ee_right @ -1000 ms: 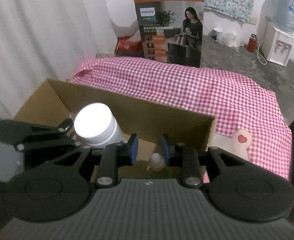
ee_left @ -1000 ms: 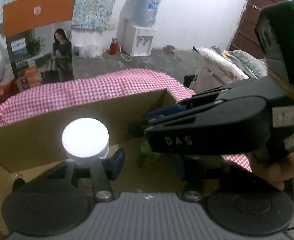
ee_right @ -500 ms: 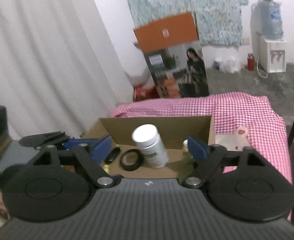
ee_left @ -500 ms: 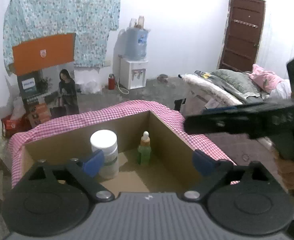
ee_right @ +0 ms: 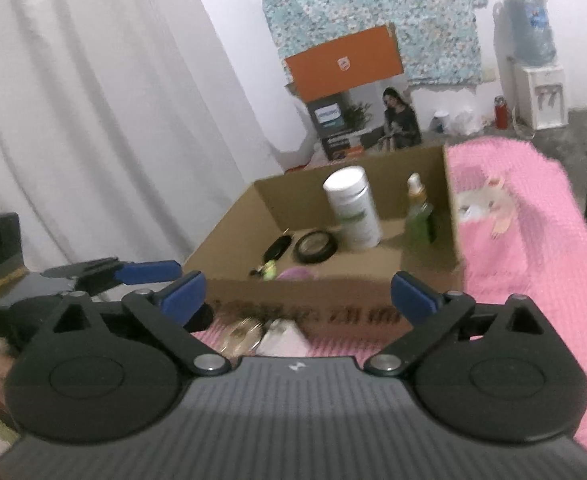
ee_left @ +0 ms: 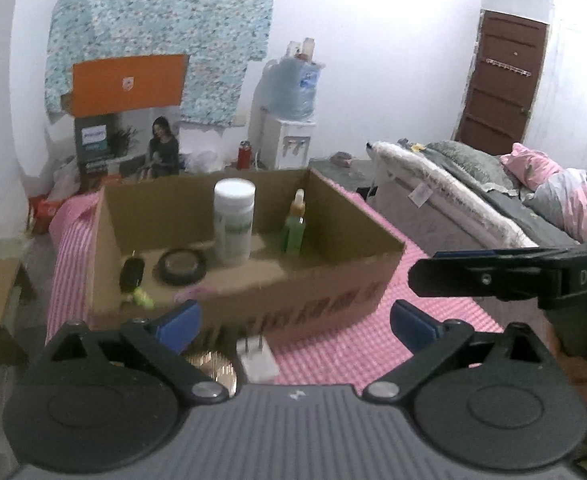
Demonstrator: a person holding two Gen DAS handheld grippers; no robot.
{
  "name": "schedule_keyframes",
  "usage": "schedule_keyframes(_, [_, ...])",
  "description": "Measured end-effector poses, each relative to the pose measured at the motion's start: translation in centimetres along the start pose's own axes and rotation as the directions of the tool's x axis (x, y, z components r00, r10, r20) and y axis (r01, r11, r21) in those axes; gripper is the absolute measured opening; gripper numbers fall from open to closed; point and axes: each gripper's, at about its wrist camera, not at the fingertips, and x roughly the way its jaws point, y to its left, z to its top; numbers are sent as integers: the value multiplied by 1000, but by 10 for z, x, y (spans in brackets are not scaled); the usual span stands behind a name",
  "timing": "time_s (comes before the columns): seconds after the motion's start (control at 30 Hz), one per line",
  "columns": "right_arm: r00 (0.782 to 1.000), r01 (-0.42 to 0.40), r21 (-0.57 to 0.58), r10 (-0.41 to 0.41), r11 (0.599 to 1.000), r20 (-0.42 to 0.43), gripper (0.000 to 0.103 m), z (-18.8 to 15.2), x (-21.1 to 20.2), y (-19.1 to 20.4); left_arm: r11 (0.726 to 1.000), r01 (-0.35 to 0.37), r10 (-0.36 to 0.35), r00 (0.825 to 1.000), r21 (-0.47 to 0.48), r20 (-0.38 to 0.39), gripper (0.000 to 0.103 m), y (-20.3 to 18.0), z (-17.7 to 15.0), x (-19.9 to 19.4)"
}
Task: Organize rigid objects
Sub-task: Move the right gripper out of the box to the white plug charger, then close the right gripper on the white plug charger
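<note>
Dim indoor light, motion blur, fisheye-warped edges.

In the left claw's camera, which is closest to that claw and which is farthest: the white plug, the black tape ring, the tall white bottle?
1. The small white plug, on the pink checked cloth just ahead of the left claw.
2. The black tape ring, lying flat in the cardboard box, left side.
3. The tall white bottle, upright behind the ring, mid-box.

Black left gripper (ee_left: 293,322), blue-padded fingers (ee_left: 175,320), silver screws.
</note>
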Motion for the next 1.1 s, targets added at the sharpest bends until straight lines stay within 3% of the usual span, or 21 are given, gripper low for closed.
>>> schedule_keyframes(0.4, [996,-39,94,46,995,-80,100,-32,24,-5,995,-96,96,994,-5,-59,101,-9,-58,10])
schedule_keyframes(0.6, [988,-75,149,94,986,-126,97,-33,49,-11,992,-99,104,992,72,-71,101,-23,-69,28])
schedule_keyframes(0.7, [980,-100,175,128,980,-156,92,-31,65,-14,989,-98,105,992,110,-63,101,-31,-68,37])
schedule_keyframes(0.8, [967,-124,198,163,972,-195,79,-23,83,-18,986,-100,109,992,132,-59,99,-36,-66,48])
schedule_keyframes(0.97, [952,-108,227,166,968,-257,63,-13,115,-27,989,-105,114,989,99,-90,83,-30,-63,68])
schedule_keyframes(1.1, [936,-102,236,174,966,-307,52,-12,138,-30,992,-108,115,988,71,-107,81,-22,-61,77])
